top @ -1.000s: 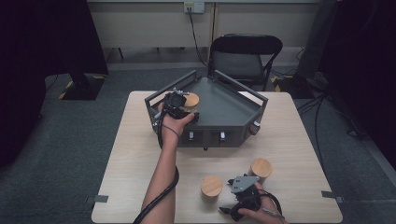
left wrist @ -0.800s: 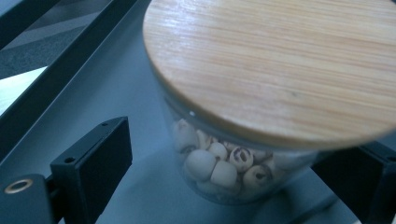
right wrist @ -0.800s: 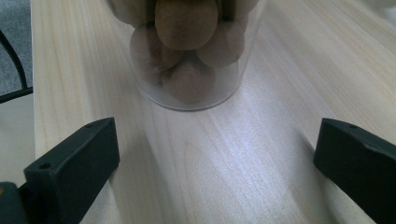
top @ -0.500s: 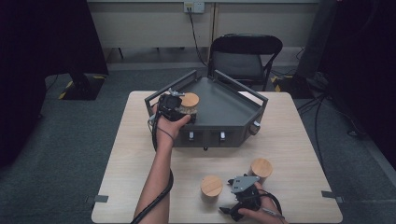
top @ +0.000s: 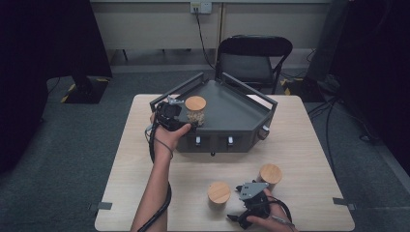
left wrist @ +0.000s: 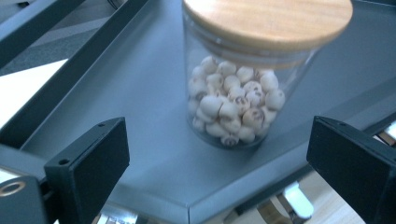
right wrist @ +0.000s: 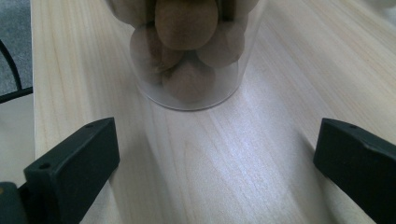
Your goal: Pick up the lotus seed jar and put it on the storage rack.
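Jar of pale seeds (left wrist: 236, 100), wooden lid on, stands upright on the grey tray (top: 232, 108) near its left front corner; left gripper (top: 169, 113) sits just beside it at the tray's left rail, jaws having just been opening, now wide and clear of the glass with nothing between them. Right gripper (top: 246, 212) rests at the table's (top: 300, 145) near edge, jaws spread wide and empty, facing a jar of brown nuts (right wrist: 187, 51) standing just ahead; another lidded jar (top: 218, 193) stands close by.
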Available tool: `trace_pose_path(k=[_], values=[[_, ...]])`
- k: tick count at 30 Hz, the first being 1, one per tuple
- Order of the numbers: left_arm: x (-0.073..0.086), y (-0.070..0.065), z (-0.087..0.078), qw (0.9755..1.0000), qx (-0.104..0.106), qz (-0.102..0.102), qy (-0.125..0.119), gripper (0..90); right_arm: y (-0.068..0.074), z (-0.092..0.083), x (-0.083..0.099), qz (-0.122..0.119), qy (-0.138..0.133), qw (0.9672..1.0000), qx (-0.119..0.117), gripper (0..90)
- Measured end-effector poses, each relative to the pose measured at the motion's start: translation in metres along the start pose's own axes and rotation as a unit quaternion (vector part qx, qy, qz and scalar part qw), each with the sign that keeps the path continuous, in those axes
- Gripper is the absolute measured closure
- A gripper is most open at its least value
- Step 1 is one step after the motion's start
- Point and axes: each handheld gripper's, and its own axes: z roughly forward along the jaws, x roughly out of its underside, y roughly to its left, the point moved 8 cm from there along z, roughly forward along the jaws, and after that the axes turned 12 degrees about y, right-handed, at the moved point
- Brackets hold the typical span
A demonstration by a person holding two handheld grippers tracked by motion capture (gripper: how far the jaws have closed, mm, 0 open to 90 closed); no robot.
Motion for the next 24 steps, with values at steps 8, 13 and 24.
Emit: trace_pose_path(k=[8,13,24], values=[[0.013,0.004,-0.006,1.0,0.0,-0.003,-0.005,5.2,0.0,0.0,0.0,0.0,0.0,1.0,0.0,0.0],[0.022,0.007,-0.008,0.9999,0.0,-0.01,-0.007,5.2,0.0,0.0,0.0,-0.001,0.0,1.0,0.0,0.0],[0.035,0.01,-0.015,1.0,-0.005,-0.005,-0.005,5.2,0.0,0.0,0.0,-0.001,0.0,1.0,0.0,0.0]])
